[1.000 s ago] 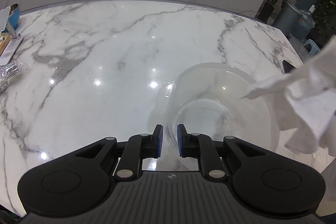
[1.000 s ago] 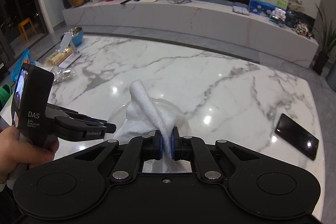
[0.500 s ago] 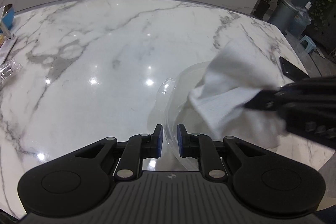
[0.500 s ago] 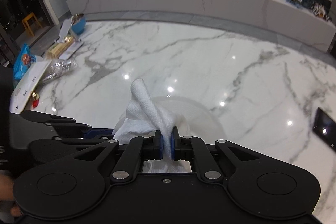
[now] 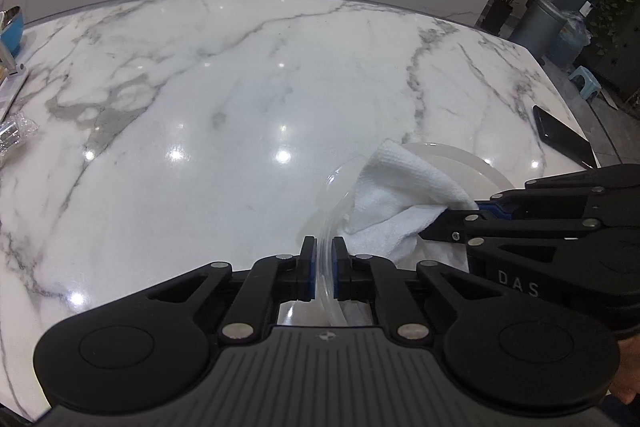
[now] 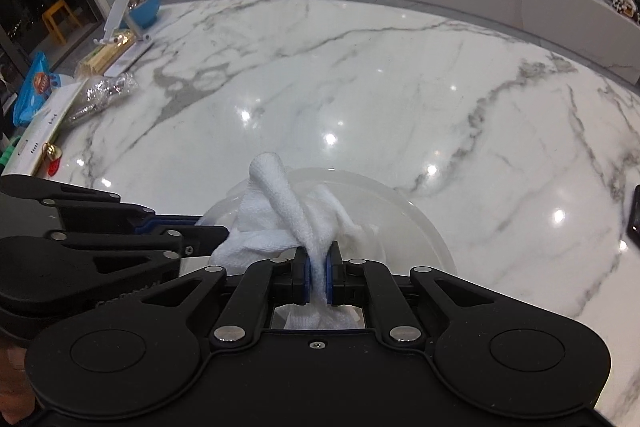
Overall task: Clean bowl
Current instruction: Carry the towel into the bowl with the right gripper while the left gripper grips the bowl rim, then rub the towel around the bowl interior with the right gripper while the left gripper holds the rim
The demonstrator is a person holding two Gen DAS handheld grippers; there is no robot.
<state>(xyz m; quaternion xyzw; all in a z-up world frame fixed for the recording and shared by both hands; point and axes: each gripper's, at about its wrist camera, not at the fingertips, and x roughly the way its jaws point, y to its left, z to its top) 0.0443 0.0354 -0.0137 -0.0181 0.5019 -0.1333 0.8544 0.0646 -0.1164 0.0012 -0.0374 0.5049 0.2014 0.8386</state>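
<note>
Left gripper [image 5: 324, 269] clamped on the near rim of the clear bowl [image 5: 460, 163], blue pads either side of the thin plastic wall, rim running up and away between them. Right gripper [image 6: 317, 277] pinched tight on a white cloth [image 6: 288, 211], folds bunched up above the pads and spilling forward. Cloth down inside the bowl [image 6: 400, 211], pressed against its left wall in the right wrist view. Same cloth [image 5: 404, 187] in the left wrist view, draped against the inner wall just beyond the left pads, right gripper [image 5: 476, 213] reaching in from the side. Bowl sitting on the marble table [image 5: 200, 87], near the front edge. Black phone [image 5: 560, 135] lying well off to the right. Blue bowl [image 6: 144, 7] and crinkled wrappers [image 6: 104, 95] far over at the left edge.
</note>
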